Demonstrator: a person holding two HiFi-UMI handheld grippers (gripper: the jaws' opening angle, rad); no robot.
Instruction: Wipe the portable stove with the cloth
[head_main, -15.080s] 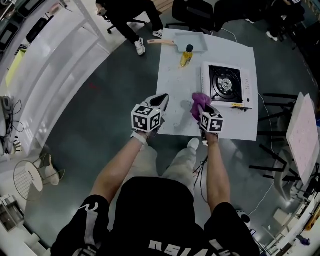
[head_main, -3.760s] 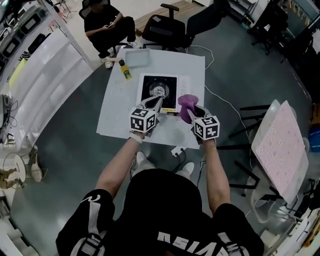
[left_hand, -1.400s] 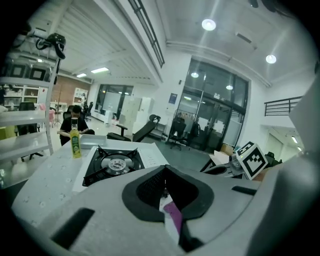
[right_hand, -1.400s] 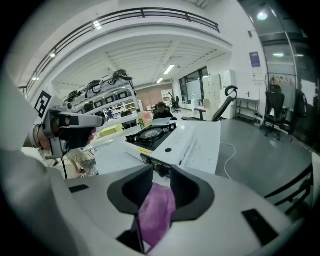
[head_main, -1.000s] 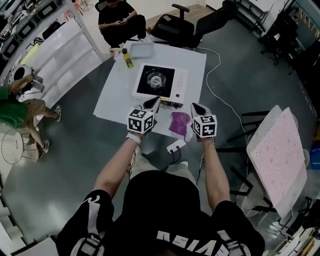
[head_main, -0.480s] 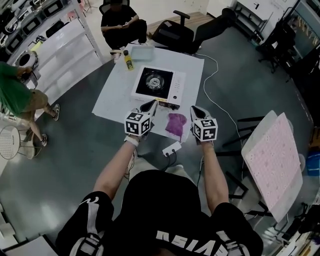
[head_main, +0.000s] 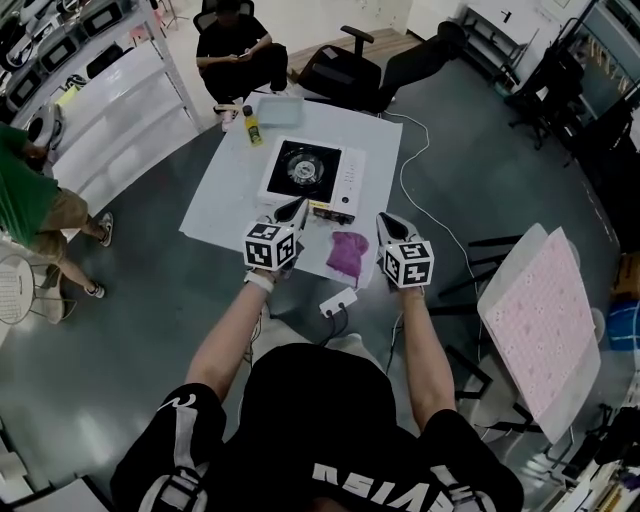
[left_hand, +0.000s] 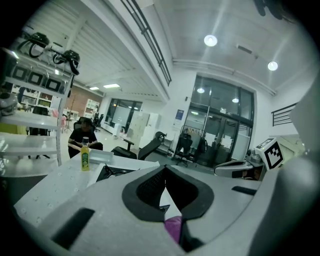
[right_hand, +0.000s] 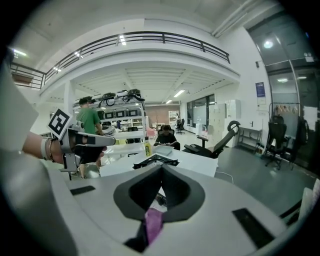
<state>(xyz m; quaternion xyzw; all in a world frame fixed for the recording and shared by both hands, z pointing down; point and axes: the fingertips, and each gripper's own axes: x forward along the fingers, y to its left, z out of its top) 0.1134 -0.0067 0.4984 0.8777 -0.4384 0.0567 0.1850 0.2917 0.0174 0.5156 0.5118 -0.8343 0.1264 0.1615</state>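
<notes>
The white portable stove (head_main: 311, 169) with a black burner stands mid-table; it also shows in the left gripper view (left_hand: 114, 173) and the right gripper view (right_hand: 155, 161). The purple cloth (head_main: 347, 253) lies crumpled on the white table (head_main: 220, 205) near its front edge, between my grippers and touching neither. My left gripper (head_main: 291, 212) hovers left of it, jaw tips together (left_hand: 165, 167). My right gripper (head_main: 385, 226) hovers right of it, jaws shut and empty (right_hand: 161, 166). A sliver of the cloth shows low behind each pair of tips (left_hand: 173, 228) (right_hand: 152, 223).
A yellow bottle (head_main: 248, 126) and a pale tray (head_main: 281, 110) sit at the table's far end. A white plug block (head_main: 335, 300) hangs at the front edge. A seated person (head_main: 238, 50), an office chair (head_main: 346, 72), a walking person in green (head_main: 28, 195) and a pink panel (head_main: 540, 320) surround the table.
Both grippers sit a little further back from the stove, the right one slightly higher. The cloth stays lying on the table. The person in green has moved at the left.
</notes>
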